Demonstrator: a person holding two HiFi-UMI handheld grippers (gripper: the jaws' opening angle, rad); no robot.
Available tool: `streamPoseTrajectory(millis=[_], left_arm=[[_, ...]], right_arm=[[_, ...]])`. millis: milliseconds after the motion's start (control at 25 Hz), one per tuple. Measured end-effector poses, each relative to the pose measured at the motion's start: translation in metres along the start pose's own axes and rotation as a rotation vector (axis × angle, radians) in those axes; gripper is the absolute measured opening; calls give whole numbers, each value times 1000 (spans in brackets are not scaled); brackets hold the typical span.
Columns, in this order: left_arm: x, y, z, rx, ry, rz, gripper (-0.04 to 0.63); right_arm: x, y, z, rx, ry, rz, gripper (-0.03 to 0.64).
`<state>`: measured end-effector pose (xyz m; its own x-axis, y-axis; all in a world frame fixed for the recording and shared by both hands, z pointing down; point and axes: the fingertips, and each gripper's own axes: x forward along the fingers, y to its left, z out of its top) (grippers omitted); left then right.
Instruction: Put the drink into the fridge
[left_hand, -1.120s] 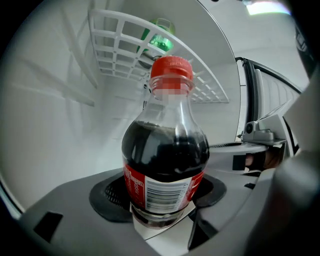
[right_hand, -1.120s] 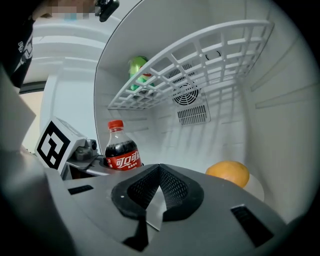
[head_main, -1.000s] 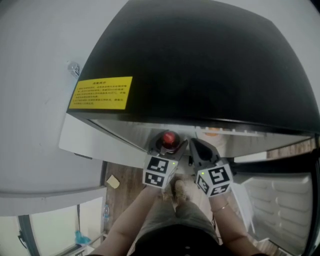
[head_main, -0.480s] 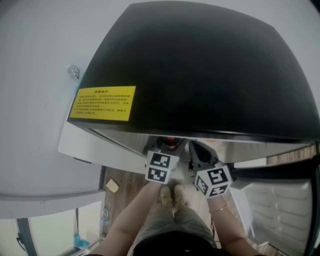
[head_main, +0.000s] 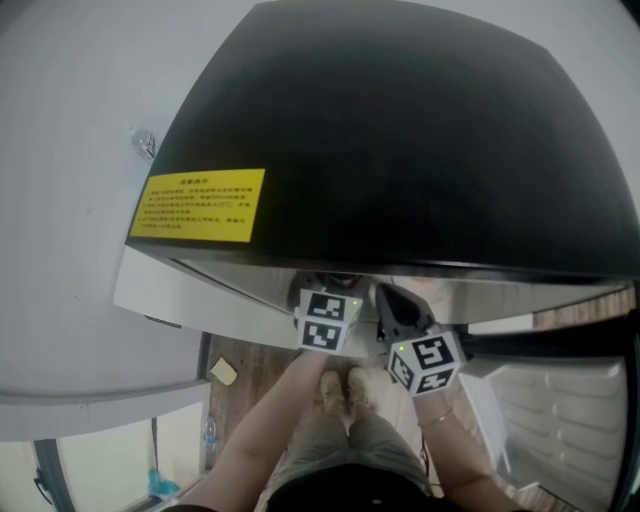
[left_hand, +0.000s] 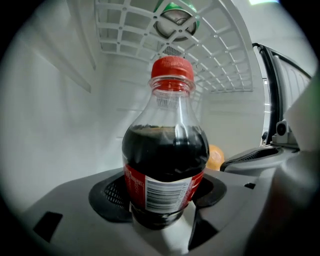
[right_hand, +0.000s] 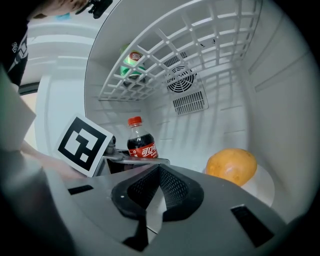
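Clamping cola bottle (left_hand: 167, 160), left gripper (left_hand: 161, 222) seems inside fridge (left_hand: 60, 110).

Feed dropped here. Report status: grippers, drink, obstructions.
Left gripper shut on cola bottle; right gripper shut, empty. Bottle upright inside fridge, below wire shelf. Orange fruit off to its right, not blocking.
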<state>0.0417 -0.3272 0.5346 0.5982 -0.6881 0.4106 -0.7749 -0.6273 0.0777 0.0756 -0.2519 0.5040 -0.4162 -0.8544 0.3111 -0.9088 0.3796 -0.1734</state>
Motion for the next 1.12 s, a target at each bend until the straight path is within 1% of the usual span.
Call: streamPoseTrajectory(millis=[240, 520, 640, 720, 1000, 1120], left_arm=[[5, 3, 3, 1, -23, 17, 321], [7, 1, 3, 40, -7, -11, 321], [7, 1, 1, 24, 1, -25, 321], [7, 0, 0, 16, -1, -20, 322], [1, 1, 0, 28, -4, -3, 328], [-3, -2, -1, 35, -6, -2, 334]], right_arm=[[-1, -2, 0, 9, -5, -10, 8], [-2, 0, -2, 16, 1, -8, 9], [-2, 1, -4, 19, 6, -5, 8], [-1, 2, -5, 19, 14, -2, 9], [-3, 5, -8, 14, 27, 2, 9], [-4, 5, -6, 18, 17, 2, 8]])
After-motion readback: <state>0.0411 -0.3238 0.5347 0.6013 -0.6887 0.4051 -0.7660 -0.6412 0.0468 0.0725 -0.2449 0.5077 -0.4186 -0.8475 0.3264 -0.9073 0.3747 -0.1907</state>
